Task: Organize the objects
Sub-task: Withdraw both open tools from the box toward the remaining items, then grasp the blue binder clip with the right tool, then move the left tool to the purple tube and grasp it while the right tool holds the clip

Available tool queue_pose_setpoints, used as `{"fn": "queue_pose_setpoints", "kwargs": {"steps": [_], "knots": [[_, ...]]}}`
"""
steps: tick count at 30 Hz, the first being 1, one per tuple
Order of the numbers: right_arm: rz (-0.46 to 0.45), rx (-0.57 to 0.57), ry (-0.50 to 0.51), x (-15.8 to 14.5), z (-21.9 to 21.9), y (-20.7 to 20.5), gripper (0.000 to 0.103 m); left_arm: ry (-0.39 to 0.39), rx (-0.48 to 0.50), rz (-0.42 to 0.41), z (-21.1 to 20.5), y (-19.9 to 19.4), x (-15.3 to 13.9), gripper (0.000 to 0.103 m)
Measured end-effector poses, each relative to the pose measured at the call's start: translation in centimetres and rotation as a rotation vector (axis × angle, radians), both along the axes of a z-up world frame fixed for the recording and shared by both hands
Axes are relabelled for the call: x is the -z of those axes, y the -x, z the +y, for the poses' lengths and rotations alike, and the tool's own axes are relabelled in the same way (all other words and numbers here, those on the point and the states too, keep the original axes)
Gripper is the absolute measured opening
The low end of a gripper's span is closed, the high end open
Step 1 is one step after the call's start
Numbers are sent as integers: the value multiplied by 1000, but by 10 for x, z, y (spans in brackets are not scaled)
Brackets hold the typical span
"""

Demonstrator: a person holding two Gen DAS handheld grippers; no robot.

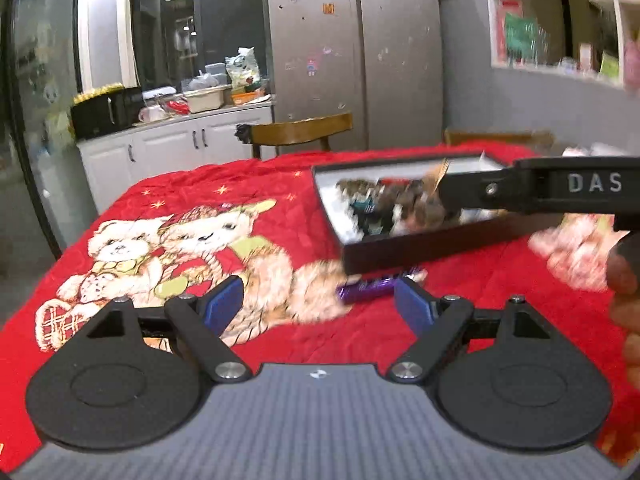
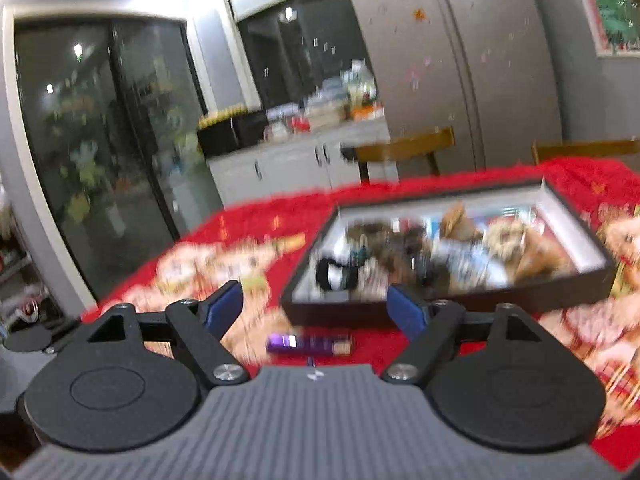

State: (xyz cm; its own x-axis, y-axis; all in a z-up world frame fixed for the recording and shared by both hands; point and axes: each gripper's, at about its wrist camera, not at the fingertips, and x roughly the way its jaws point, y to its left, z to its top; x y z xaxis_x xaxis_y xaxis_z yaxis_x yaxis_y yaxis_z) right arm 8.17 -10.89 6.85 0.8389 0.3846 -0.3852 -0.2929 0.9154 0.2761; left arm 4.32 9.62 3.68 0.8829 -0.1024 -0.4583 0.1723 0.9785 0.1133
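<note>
A shallow black box (image 1: 400,248) with a white lining holds several small mixed items and sits on the red blanket; it also shows in the right wrist view (image 2: 320,310). A purple wrapped bar (image 1: 368,289) lies on the blanket just in front of the box, and shows blurred in the right wrist view (image 2: 308,343). My left gripper (image 1: 320,304) is open and empty, above the blanket near the bar. My right gripper (image 2: 316,306) is open and empty, above the bar and the box's near edge. Its body (image 1: 560,188) reaches over the box from the right.
The table is covered by a red blanket (image 1: 160,240) with teddy bear prints. Wooden chairs (image 1: 300,132) stand behind it. A fridge (image 1: 352,48), white cabinets (image 1: 168,148) with a cluttered counter, and wall shelves (image 1: 560,20) lie beyond. Both views are blurred by motion.
</note>
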Motion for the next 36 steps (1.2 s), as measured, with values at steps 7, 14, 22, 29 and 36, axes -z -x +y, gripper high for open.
{"fn": "queue_pose_setpoints", "kwargs": {"steps": [7, 14, 22, 29, 36], "knots": [[164, -25, -31, 34, 2, -8, 67, 22, 73, 240, -8, -22, 37, 86], [262, -53, -26, 54, 11, -27, 35, 42, 37, 215, -3, -24, 37, 86], [236, 18, -19, 40, -8, -31, 14, 114, -42, 213, -5, -39, 39, 86], [216, 127, -133, 25, -74, -31, 14, 137, -74, 253, -43, -63, 27, 86], [223, 141, -153, 24, -86, -35, 14, 100, -190, 237, -77, -93, 38, 87]]}}
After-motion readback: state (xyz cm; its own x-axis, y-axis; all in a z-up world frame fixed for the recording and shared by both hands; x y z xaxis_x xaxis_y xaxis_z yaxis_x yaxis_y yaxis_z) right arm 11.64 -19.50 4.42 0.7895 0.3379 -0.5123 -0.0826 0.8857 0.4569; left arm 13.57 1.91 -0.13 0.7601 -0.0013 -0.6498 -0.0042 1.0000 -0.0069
